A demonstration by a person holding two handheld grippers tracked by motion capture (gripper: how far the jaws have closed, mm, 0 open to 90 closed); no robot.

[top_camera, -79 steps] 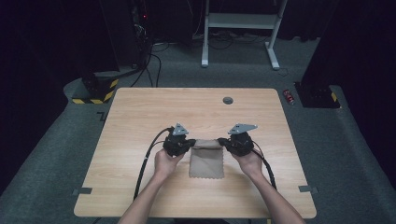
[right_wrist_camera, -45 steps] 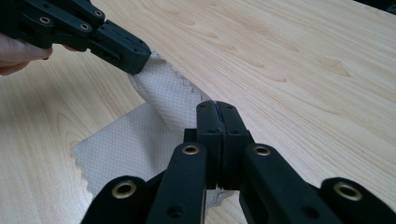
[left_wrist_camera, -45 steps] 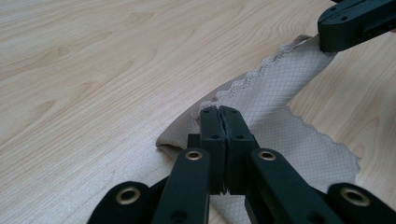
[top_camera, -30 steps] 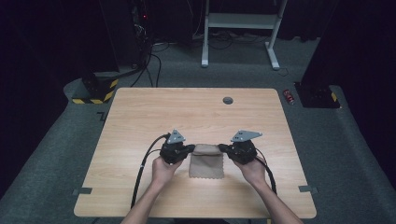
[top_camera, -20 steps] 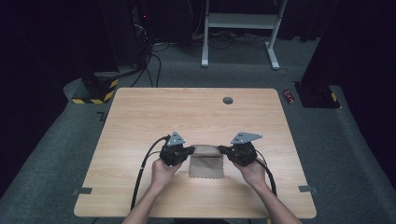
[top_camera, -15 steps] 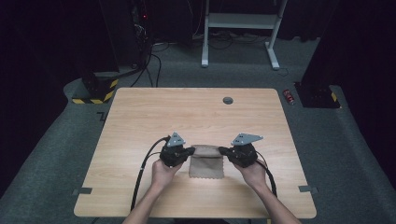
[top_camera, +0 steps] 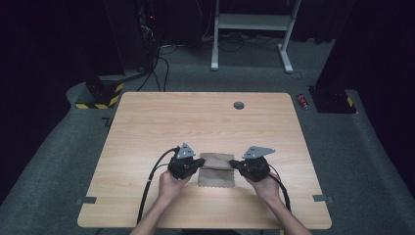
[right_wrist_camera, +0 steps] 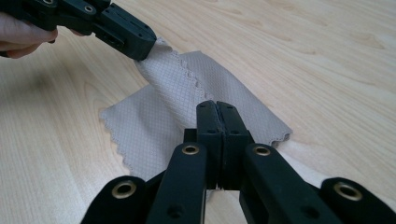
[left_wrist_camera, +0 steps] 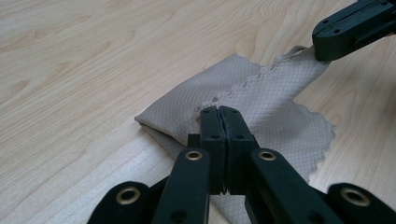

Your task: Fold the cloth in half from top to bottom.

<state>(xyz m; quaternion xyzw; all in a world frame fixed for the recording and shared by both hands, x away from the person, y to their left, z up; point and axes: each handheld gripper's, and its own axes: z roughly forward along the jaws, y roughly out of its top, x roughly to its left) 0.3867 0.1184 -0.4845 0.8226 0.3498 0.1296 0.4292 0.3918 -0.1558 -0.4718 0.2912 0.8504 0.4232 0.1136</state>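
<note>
A beige cloth (top_camera: pixel 215 178) with scalloped edges lies near the front of the wooden table (top_camera: pixel 195 117). My left gripper (top_camera: pixel 200 163) is shut on one end of the cloth's lifted edge and my right gripper (top_camera: pixel 232 164) on the other end, so the edge hangs taut between them above the lower layer. In the left gripper view the jaws (left_wrist_camera: pixel 219 112) pinch the scalloped hem of the cloth (left_wrist_camera: pixel 196 93), with the right gripper (left_wrist_camera: pixel 324 49) at the top right. From the right gripper (right_wrist_camera: pixel 217 107) I see the cloth (right_wrist_camera: pixel 154 126) folded over and the left gripper (right_wrist_camera: pixel 140 44) at the top left.
A round grommet hole (top_camera: pixel 238 105) sits near the table's far edge. Black cables trail from both grippers toward the front edge. A red can (top_camera: pixel 303 101) lies on the floor beyond the table's right corner, and a white frame (top_camera: pixel 249 22) stands behind.
Both grippers have drawn a little toward the person with the cloth's edge in them, so more of the cloth is folded over itself. Both grips are unchanged.
</note>
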